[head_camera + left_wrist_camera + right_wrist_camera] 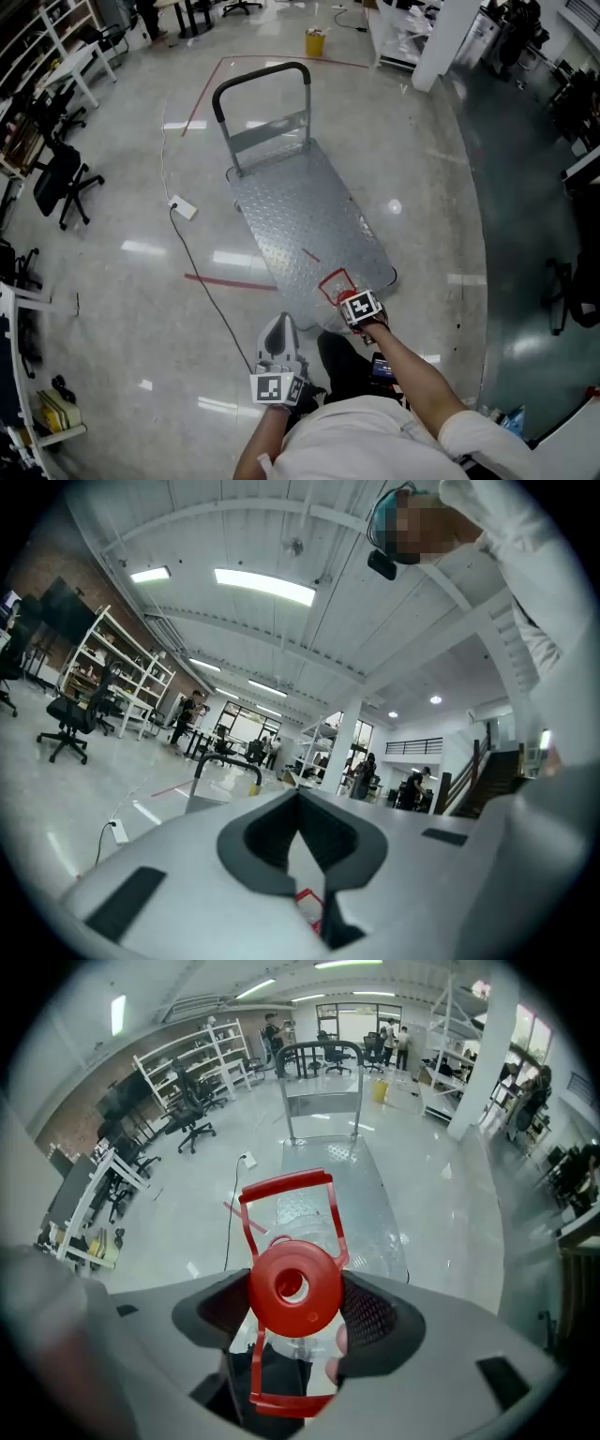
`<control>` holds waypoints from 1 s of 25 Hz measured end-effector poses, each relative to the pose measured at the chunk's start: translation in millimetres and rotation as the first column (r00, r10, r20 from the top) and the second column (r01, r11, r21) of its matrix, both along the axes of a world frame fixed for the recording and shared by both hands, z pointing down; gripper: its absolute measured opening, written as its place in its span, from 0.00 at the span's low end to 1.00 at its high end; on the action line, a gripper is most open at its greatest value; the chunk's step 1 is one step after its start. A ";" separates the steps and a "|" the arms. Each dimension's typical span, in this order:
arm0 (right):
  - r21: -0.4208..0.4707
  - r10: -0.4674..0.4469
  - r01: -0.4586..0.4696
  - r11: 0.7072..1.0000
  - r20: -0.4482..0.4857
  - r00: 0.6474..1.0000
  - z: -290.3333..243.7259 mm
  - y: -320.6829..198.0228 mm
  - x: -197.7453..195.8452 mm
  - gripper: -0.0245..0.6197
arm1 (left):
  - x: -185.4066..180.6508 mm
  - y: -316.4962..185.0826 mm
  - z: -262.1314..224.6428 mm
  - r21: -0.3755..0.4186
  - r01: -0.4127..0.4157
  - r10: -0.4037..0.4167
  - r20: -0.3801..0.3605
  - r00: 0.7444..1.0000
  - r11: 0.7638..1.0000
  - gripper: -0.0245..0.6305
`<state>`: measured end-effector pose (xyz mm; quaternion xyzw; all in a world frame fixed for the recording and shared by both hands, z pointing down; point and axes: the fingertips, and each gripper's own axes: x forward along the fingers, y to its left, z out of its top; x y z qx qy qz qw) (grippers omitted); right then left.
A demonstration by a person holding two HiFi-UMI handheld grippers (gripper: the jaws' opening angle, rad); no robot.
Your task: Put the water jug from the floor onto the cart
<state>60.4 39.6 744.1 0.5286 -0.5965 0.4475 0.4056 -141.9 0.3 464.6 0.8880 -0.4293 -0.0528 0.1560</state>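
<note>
The water jug is clear, with a red cap (293, 1288) and a red carry handle (335, 281). My right gripper (349, 302) is shut on its neck, and the cap fills the gap between the jaws of the right gripper (295, 1309). In the head view the jug is at the near end of the steel cart (300, 211); I cannot tell whether it rests on anything. The cart's deck (361, 1199) stretches ahead to its black push handle (261, 80). My left gripper (279, 326) is beside my body, shut and empty, and the left gripper (298, 799) points up across the hall.
A white power strip (184, 207) with a black cable lies left of the cart. Red tape lines (230, 282) mark the floor. Office chairs (61, 183) and shelves stand at the left, a yellow bin (315, 41) and a white pillar (439, 37) beyond the cart.
</note>
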 end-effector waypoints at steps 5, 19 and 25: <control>0.004 -0.065 0.065 0.998 0.031 0.997 2.7 -78.8 7.5 0.50 | 24.5 -65.7 -5.2 -0.005 0.067 -0.067 0.009 0.998 0.998 0.04; -0.001 -0.107 0.107 0.994 0.005 0.994 41.6 -233.4 40.9 0.50 | 77.5 -201.7 10.5 -0.018 0.053 -0.051 0.095 0.994 0.998 0.04; -0.024 -0.041 0.042 0.999 0.034 0.999 70.0 -242.8 50.5 0.50 | 83.8 -223.6 34.1 -0.068 0.000 0.007 0.110 0.994 0.998 0.04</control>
